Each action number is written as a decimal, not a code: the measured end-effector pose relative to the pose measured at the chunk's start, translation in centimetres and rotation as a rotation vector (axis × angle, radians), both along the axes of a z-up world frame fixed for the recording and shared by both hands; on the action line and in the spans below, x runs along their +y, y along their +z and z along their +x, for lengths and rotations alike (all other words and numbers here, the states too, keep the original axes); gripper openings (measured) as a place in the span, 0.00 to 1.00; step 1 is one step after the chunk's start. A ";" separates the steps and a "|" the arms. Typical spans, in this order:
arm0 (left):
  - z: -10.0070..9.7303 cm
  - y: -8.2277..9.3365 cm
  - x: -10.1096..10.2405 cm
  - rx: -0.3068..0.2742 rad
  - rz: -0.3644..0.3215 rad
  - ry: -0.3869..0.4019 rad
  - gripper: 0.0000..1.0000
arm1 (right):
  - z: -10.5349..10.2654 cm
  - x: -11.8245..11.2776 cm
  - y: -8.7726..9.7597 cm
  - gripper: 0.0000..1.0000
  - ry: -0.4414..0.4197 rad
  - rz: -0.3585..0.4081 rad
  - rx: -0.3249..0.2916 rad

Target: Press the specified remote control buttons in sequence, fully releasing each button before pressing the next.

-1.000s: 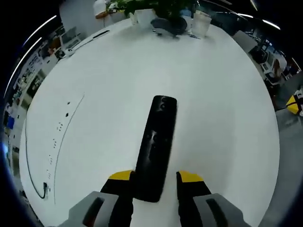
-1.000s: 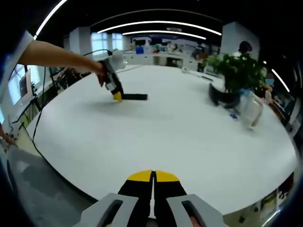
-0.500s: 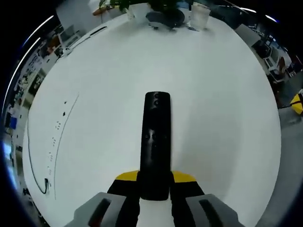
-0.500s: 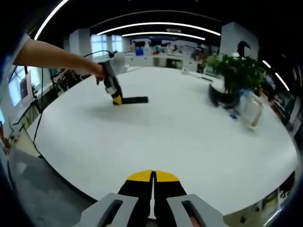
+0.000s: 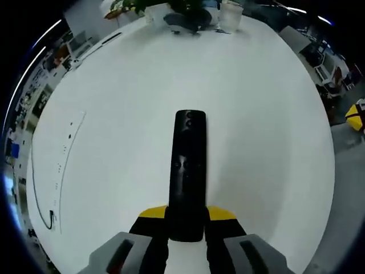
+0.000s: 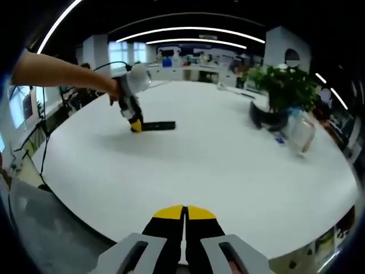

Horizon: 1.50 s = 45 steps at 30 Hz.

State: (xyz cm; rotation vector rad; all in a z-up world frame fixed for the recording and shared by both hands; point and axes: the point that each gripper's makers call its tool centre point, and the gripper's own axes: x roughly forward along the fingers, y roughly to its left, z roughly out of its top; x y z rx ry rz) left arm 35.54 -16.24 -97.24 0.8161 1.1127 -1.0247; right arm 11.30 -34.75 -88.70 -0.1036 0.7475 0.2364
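Observation:
A long black remote control (image 5: 188,171) lies on the white table (image 5: 114,114), its near end clamped between the yellow-tipped jaws of my left gripper (image 5: 187,216), which is shut on it. Its buttons face up, dim and hard to read. In the right gripper view the same remote (image 6: 159,125) shows far off at the left gripper (image 6: 134,124), held by a person's arm (image 6: 63,74). My right gripper (image 6: 183,216) hovers over the table's near edge, jaws shut with nothing between them.
A potted plant (image 6: 282,85), a dark bowl-like object (image 6: 268,119) and a clear plastic container (image 6: 302,134) stand at the table's far side. A thin black cable (image 5: 40,194) runs along the table's left edge. Office desks and chairs surround the table.
A second ago the left jaws stood open around the tilted remote; they have closed on its near end and it now lies straight between them. The right gripper has stayed put.

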 end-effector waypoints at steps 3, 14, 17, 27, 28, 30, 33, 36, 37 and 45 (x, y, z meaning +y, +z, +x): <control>-0.9 0.0 0.0 0.003 0.007 -0.009 0.23 | 0.0 -0.1 0.1 0.00 -0.006 0.004 -0.007; -4.0 0.0 -0.3 0.001 0.012 -0.018 0.22 | 0.0 -0.2 0.4 0.00 -0.011 0.010 -0.022; -5.0 0.0 -0.3 0.000 0.012 -0.019 0.23 | 0.0 -0.1 0.5 0.00 -0.010 0.020 -0.027; -8.3 0.0 -0.7 -0.001 0.001 -0.035 0.23 | 0.0 0.0 0.6 0.00 -0.007 0.023 -0.035; -8.7 0.0 -0.7 0.000 0.004 -0.039 0.23 | 0.0 0.0 0.7 0.00 -0.006 0.024 -0.037; -9.4 0.0 -0.8 0.004 0.011 -0.048 0.23 | -0.1 0.1 0.7 0.00 -0.003 0.025 -0.038; -10.6 0.0 -0.9 0.003 0.015 -0.065 0.23 | -0.1 0.2 0.8 0.00 0.001 0.032 -0.039; -11.8 0.1 -1.0 -0.003 -0.001 -0.092 0.23 | -0.1 0.3 0.9 0.00 0.000 0.043 -0.043; -12.3 0.1 -1.0 -0.003 -0.006 -0.093 0.23 | -0.1 0.3 1.0 0.00 -0.001 0.044 -0.046; -15.5 0.1 -1.6 -0.005 -0.003 -0.107 0.23 | -0.1 0.3 1.3 0.00 0.000 0.044 -0.064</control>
